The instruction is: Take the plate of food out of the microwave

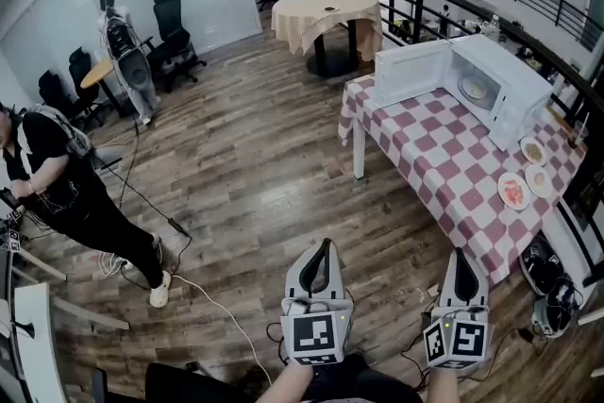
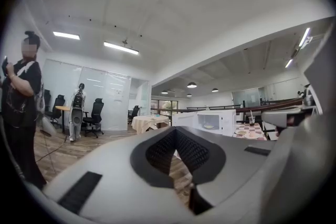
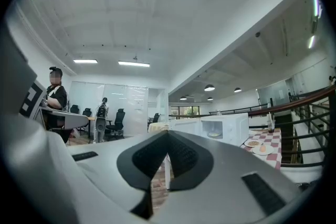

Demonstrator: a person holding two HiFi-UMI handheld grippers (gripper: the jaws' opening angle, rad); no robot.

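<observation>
Inside the microwave [image 1: 505, 63] sits the plate of food [image 1: 473, 90], on the round tray in the middle. The microwave stands at the far end of the bench [image 1: 444, 156], which has a red and white checked cloth on it. The microwave door [image 1: 412, 74] is swung wide open, out to the left side in the head view. Three more small plates [image 1: 533, 150] lie on the bench beside the microwave, on the side away from the door. They are close together.

Both tools are well apart from the microwave, low over the wood floor [image 1: 245, 156] and near the holder's own body. The left hand-held gripper [image 1: 327, 245] has its two jaws pressed together, and nothing is between them. The right hand-held gripper [image 1: 460, 257] is just beside it, a bit nearer the bench. Its jaws are pressed together too, and it holds nothing. Both point up toward the microwave.

Behind the microwave stands a round table [image 1: 326, 14] with a pale cloth. Far from the microwave, across the floor, a person in black [image 1: 57, 175] stands near some office chairs [image 1: 170, 33]
</observation>
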